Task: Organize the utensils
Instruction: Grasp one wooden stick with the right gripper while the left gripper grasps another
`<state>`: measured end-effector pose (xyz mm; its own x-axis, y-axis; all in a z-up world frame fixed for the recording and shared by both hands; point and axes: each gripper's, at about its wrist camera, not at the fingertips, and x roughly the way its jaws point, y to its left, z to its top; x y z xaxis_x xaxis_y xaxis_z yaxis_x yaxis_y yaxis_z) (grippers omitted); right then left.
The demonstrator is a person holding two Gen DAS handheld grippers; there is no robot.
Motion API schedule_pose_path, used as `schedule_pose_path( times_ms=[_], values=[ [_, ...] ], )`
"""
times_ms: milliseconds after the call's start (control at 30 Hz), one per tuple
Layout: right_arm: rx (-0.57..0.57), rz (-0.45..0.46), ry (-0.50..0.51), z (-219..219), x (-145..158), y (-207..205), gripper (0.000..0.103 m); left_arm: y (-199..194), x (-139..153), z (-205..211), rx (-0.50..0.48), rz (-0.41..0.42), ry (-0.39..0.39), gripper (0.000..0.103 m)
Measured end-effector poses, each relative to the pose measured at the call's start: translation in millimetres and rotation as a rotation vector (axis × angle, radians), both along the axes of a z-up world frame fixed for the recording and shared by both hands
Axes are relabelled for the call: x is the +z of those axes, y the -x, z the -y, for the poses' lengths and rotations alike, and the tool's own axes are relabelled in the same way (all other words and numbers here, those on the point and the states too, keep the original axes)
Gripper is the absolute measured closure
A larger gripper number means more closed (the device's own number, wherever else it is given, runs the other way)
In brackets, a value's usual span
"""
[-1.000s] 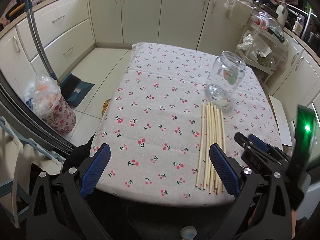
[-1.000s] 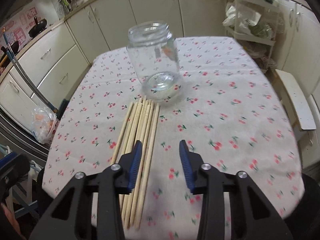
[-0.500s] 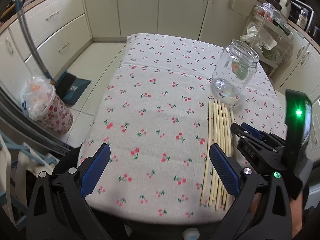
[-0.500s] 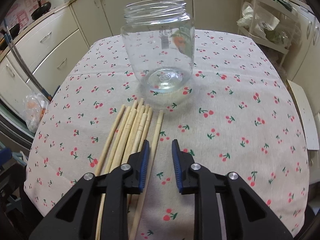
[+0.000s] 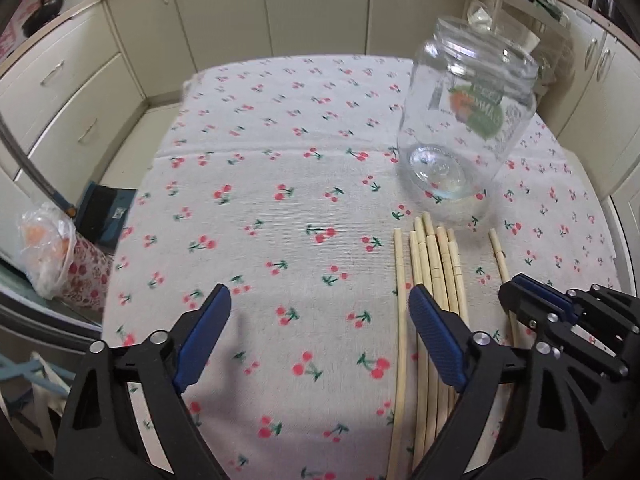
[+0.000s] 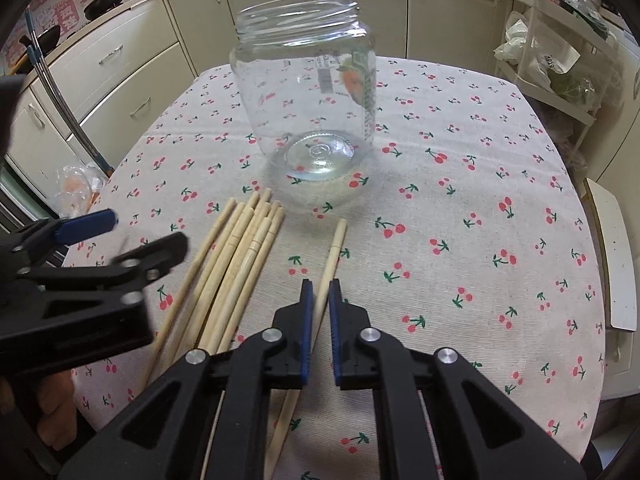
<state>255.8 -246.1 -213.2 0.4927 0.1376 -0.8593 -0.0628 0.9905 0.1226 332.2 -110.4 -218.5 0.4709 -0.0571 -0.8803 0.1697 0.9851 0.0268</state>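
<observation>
Several wooden chopsticks (image 5: 432, 280) (image 6: 236, 264) lie in a bundle on the cherry-print tablecloth (image 5: 280, 184), just in front of an upright, empty clear glass jar (image 5: 464, 132) (image 6: 308, 96). One chopstick (image 6: 332, 256) (image 5: 500, 256) lies apart to the right of the bundle. My right gripper (image 6: 319, 292) has its jaws narrowly closed around this single chopstick, low at the table. My left gripper (image 5: 320, 312) is open and empty above the cloth, left of the bundle; it also shows in the right wrist view (image 6: 132, 236).
The table is surrounded by cream kitchen cabinets (image 5: 312, 4). A wire shelf rack with bags (image 6: 560, 60) stands at the right. A plastic bag (image 5: 48, 252) sits on the floor at the left. A white chair edge (image 6: 612, 256) is beside the table's right edge.
Both grippers have moved forward and lower toward the jar. My right gripper has narrowed around the rightmost chopstick, which now lies apart from the bundle.
</observation>
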Motion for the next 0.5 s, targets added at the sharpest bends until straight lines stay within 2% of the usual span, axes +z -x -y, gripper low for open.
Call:
schedule_pose_path(
  times_ms=[167,300,367,433,500],
  values=[
    [-0.007,0.005,-0.019,1.9,-0.4,-1.2,0.094,-7.2,-7.3,9.3,-0.024,-0.007,-0.014,0.023],
    [-0.001,0.011,-0.012,1.0,-1.0,-0.4,0.094,-10.8,-13.5,13.1,-0.039,0.005,-0.024,0.031],
    [0.005,0.012,-0.005,-0.5,-0.9,-0.2,0.094,-10.5,-12.6,15.5,-0.052,0.018,-0.023,0.039],
    [0.008,0.005,-0.012,0.1,-0.7,-0.5,0.094,-9.9,-10.8,16.0,-0.067,0.014,-0.015,0.058],
    [0.009,-0.002,-0.018,1.9,-0.6,-1.2,0.094,-10.4,-10.3,19.1,-0.082,0.011,-0.016,0.062]
  ],
)
